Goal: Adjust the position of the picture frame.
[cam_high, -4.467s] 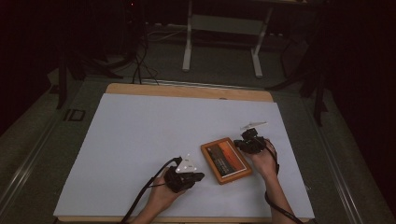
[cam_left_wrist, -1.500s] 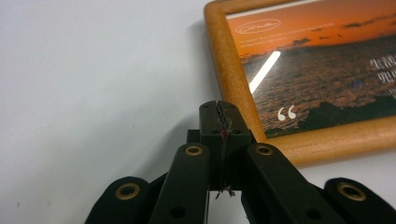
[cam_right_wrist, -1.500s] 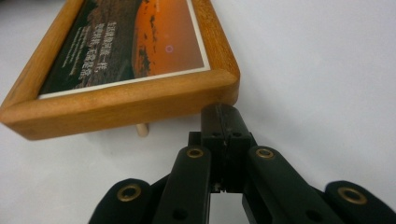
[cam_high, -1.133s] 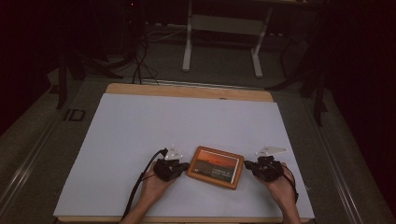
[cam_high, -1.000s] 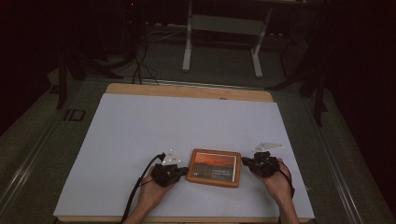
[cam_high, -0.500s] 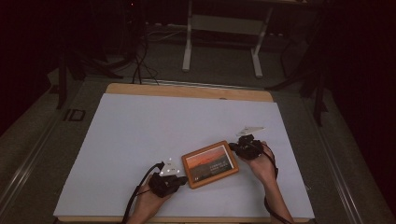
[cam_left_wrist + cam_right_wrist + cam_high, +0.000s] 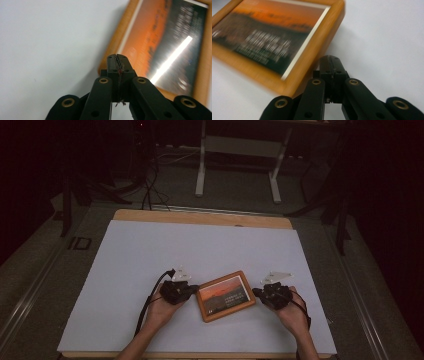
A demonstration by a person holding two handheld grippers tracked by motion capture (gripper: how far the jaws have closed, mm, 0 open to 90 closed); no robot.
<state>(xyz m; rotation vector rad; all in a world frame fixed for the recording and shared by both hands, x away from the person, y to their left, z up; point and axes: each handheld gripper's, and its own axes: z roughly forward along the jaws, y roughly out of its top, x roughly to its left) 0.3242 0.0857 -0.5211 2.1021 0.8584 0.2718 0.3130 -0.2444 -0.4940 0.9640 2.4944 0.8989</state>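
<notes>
Frame now swung back near the tabletop's front edge, tilted less than 0.5 s ago; nudged by left gripper and right gripper, jaws pressed together, pinching nothing; rotation ongoing.

A wooden table has a big white sheet on top. A picture frame lies flat on the sheet, near the front edge.
</notes>
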